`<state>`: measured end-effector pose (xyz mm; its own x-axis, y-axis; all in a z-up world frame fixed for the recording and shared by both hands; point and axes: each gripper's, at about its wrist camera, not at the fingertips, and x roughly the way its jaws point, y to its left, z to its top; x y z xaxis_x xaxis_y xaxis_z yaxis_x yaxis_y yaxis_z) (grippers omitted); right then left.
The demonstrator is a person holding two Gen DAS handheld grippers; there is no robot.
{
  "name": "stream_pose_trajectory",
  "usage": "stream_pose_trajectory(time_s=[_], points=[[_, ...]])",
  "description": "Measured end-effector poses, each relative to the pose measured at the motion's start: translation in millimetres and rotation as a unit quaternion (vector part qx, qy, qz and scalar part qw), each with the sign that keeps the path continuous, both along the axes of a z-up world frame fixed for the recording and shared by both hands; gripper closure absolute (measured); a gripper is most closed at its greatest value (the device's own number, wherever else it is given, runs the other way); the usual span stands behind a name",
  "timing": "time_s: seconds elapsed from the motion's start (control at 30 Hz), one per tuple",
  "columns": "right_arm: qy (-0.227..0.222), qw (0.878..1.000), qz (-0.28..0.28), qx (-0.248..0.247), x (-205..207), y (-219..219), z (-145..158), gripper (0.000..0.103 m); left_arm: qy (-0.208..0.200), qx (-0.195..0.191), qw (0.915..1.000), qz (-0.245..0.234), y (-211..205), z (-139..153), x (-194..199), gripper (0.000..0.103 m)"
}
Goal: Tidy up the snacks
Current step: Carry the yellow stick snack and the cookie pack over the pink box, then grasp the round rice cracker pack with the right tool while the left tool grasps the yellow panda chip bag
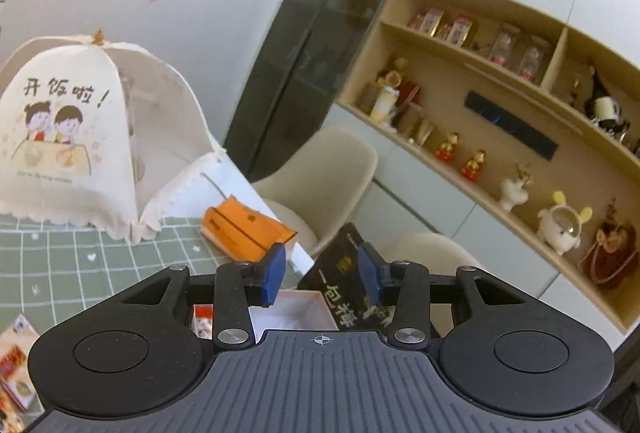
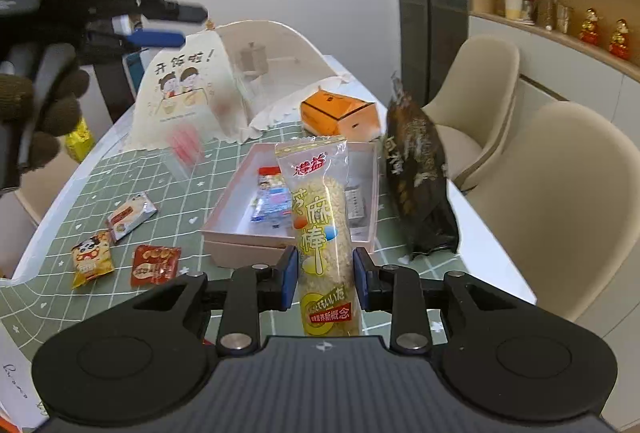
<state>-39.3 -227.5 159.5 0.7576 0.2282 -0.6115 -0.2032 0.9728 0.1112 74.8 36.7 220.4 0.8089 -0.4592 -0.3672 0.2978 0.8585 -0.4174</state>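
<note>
My right gripper [image 2: 325, 283] is shut on a long clear pack of yellow sesame sticks [image 2: 322, 229] and holds it upright above the near edge of a pink open box [image 2: 224, 201]. The box holds a few small snack packs [image 2: 272, 205]. Three small packets lie on the green checked cloth to the left: a white one [image 2: 130, 215], a yellow one [image 2: 91, 259] and a red one [image 2: 154, 265]. A dark snack bag [image 2: 420, 177] stands right of the box. My left gripper [image 1: 322, 275] is open and empty, raised above the table; it shows at the upper left of the right wrist view [image 2: 160, 25].
A white mesh food cover [image 2: 224, 81] stands at the back of the table, with an orange box [image 2: 340, 113] beside it. Two beige chairs [image 2: 552, 201] stand along the table's right edge. Wall shelves with figurines [image 1: 500, 137] are behind them.
</note>
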Motion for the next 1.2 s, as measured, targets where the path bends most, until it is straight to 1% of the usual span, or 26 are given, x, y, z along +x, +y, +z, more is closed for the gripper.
stream_pose_trajectory(time_s=[0.03, 0.1, 0.17, 0.23, 0.27, 0.33, 0.37, 0.43, 0.47, 0.5, 0.53, 0.57, 0.6, 0.63, 0.67, 0.7, 0.77, 0.83, 0.93, 1.0, 1.03, 1.1, 1.13, 1.2], points=[[0.001, 1.0, -0.003, -0.001, -1, -2, 1, 0.075, 0.0, 0.003, 1.0, -0.005, 1, -4, -8, 0.058], [0.01, 1.0, -0.008, 0.001, 0, -9, 0, 0.075, 0.018, 0.024, 0.9994, -0.014, 6, -24, -31, 0.058], [0.023, 1.0, -0.014, 0.008, 5, -15, 2, 0.075, 0.057, 0.046, 0.9971, -0.021, 13, -54, -52, 0.058], [0.024, 0.999, -0.01, 0.023, 13, -19, 10, 0.075, 0.106, 0.056, 0.9923, -0.03, 17, -83, -69, 0.058], [0.022, 0.999, -0.003, 0.034, 18, -20, 17, 0.075, 0.137, 0.057, 0.9884, -0.035, 17, -100, -79, 0.058], [0.013, 0.998, 0.015, 0.057, 37, -18, 37, 0.075, 0.18, 0.052, 0.9812, -0.044, 16, -125, -97, 0.058], [0.007, 0.998, 0.02, 0.057, 49, -14, 49, 0.075, 0.193, 0.051, 0.9789, -0.045, 16, -133, -100, 0.058], [0.003, 0.999, 0.024, 0.042, 82, -1, 75, 0.074, 0.216, 0.055, 0.9742, -0.036, 12, -143, -109, 0.058], [0.009, 0.999, 0.024, 0.036, 101, 5, 85, 0.072, 0.224, 0.058, 0.9725, -0.029, 12, -146, -112, 0.058], [0.017, 0.999, 0.028, 0.029, 121, 12, 93, 0.061, 0.229, 0.061, 0.9712, -0.024, 13, -148, -115, 0.058], [0.027, 0.999, 0.031, 0.018, 138, 19, 96, 0.055, 0.229, 0.065, 0.971, -0.021, 14, -147, -117, 0.058], [0.032, 0.999, 0.025, 0.004, 151, 26, 98, 0.051, 0.226, 0.069, 0.9715, -0.015, 16, -147, -120, 0.058], [0.031, 0.999, 0.017, -0.012, 157, 34, 97, 0.051, 0.222, 0.074, 0.9722, -0.004, 23, -147, -125, 0.058], [0.029, 0.999, 0.019, -0.025, 159, 42, 94, 0.051, 0.219, 0.079, 0.9724, 0.01, 30, -147, -127, 0.058], [0.028, 0.999, 0.028, -0.027, 158, 48, 91, 0.049, 0.219, 0.082, 0.9719, 0.025, 38, -146, -127, 0.058], [0.03, 0.998, 0.04, -0.023, 155, 53, 84, 0.046, 0.222, 0.083, 0.9707, 0.04, 47, -147, -126, 0.058], [0.04, 0.997, 0.072, -0.01, 149, 65, 66, 0.046, 0.231, 0.088, 0.9664, 0.071, 63, -149, -126, 0.058], [0.044, 0.994, 0.098, -0.014, 142, 80, 46, 0.046, 0.235, 0.089, 0.963, 0.097, 79, -150, -126, 0.058], [0.041, 0.99, 0.128, -0.05, 123, 106, 13, 0.046, 0.237, 0.088, 0.9577, 0.137, 105, -148, -125, 0.058], [0.038, 0.984, 0.157, -0.07, 110, 127, -9, 0.046, 0.236, 0.092, 0.953, 0.166, 123, -147, -123, 0.058], [0.039, 0.981, 0.173, -0.072, 102, 134, -17, 0.046, 0.237, 0.092, 0.9494, 0.185, 133, -145, -122, 0.058], [0.046, 0.975, 0.207, -0.066, 92, 152, -31, 0.046, 0.242, 0.081, 0.9393, 0.23, 157, -146, -119, 0.058], [0.048, 0.972, 0.22, -0.063, 88, 161, -37, 0.046, 0.247, 0.072, 0.9349, 0.245, 167, -147, -117, 0.058], [0.053, 0.969, 0.235, -0.058, 85, 180, -47, 0.046, 0.267, 0.043, 0.9217, 0.278, 190, -154, -110, 0.058]])
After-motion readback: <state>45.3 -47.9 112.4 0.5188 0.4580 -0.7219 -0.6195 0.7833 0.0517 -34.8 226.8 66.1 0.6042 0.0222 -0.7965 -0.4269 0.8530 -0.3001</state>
